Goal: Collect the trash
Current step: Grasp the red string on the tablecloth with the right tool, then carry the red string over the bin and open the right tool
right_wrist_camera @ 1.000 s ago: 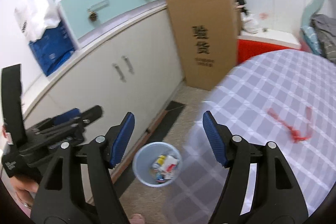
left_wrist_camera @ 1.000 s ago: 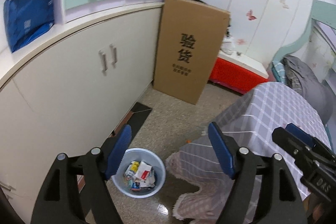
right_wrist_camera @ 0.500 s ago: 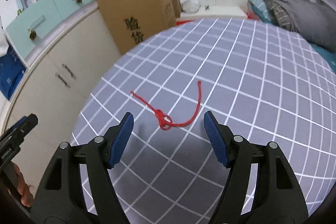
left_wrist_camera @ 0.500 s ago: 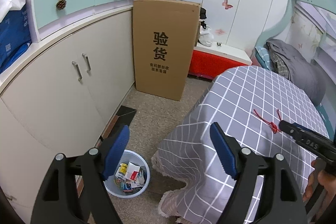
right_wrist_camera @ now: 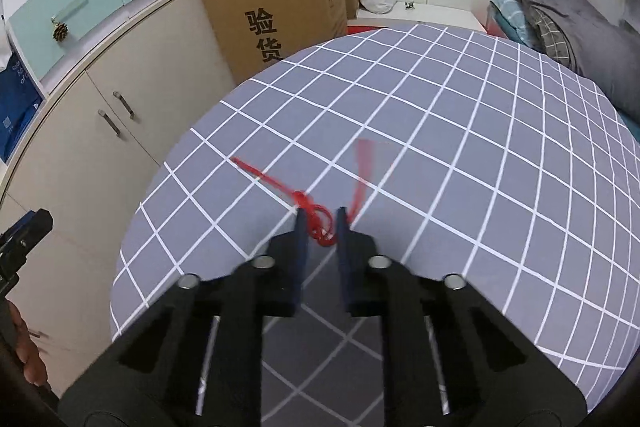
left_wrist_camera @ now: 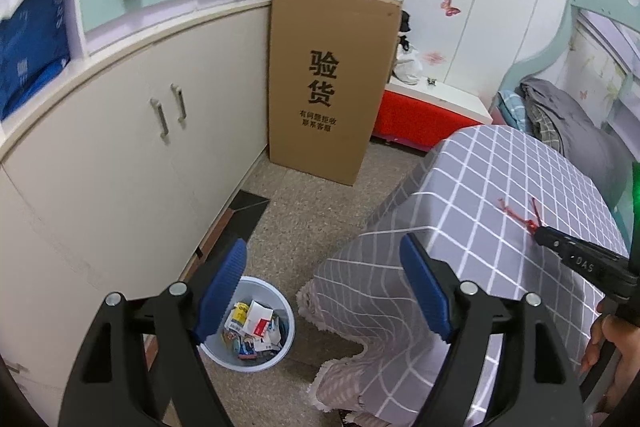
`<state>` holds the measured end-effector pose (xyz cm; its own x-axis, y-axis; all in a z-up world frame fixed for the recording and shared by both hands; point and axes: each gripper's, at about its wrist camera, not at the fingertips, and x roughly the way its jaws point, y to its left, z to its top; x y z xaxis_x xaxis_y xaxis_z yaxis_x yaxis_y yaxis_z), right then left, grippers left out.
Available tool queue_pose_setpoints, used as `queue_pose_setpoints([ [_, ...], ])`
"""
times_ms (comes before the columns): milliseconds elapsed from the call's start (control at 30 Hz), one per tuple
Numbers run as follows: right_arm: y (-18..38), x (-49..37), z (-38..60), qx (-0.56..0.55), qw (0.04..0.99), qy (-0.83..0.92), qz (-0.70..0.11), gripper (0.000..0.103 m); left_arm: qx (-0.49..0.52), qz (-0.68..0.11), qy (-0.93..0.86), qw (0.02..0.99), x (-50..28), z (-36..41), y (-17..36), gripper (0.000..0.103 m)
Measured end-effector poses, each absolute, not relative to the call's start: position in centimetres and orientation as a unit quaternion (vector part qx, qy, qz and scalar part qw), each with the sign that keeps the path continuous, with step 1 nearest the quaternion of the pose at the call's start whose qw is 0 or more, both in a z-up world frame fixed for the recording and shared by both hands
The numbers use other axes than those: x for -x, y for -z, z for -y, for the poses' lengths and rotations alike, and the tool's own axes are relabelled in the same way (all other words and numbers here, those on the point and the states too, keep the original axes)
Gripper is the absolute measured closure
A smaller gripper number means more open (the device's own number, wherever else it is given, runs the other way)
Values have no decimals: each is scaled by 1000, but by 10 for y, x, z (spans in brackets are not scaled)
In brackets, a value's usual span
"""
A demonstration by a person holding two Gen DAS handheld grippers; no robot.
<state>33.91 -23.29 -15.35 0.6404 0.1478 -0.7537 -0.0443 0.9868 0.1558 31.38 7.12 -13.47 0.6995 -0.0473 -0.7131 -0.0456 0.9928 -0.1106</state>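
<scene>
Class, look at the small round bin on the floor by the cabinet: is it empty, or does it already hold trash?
Holding trash. The left wrist view shows the bin upright on the floor, with wrappers and paper scraps piled inside.

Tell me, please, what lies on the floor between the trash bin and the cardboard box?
Only bare speckled floor separates the trash bin from the cardboard box, as the left wrist view shows.

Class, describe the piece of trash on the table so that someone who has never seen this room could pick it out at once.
Find the table under the grey tablecloth with white grid lines, across from the cream cupboards. Near its edge facing the cupboards lies a red string, knotted in the middle with two loose ends. It is the only thing on the cloth, and the right claw is closing around its knot.
</scene>
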Motion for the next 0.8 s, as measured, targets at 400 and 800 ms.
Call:
queue_pose_setpoints([
  [400,127,-340,167,-87,903,-153,-393,100,106,-406,-32,907,-320,-135,167,26],
  [800,142,-335,2,-59,867,-283,-407,100,180,-421,-92,884,-313,-233,212,26],
])
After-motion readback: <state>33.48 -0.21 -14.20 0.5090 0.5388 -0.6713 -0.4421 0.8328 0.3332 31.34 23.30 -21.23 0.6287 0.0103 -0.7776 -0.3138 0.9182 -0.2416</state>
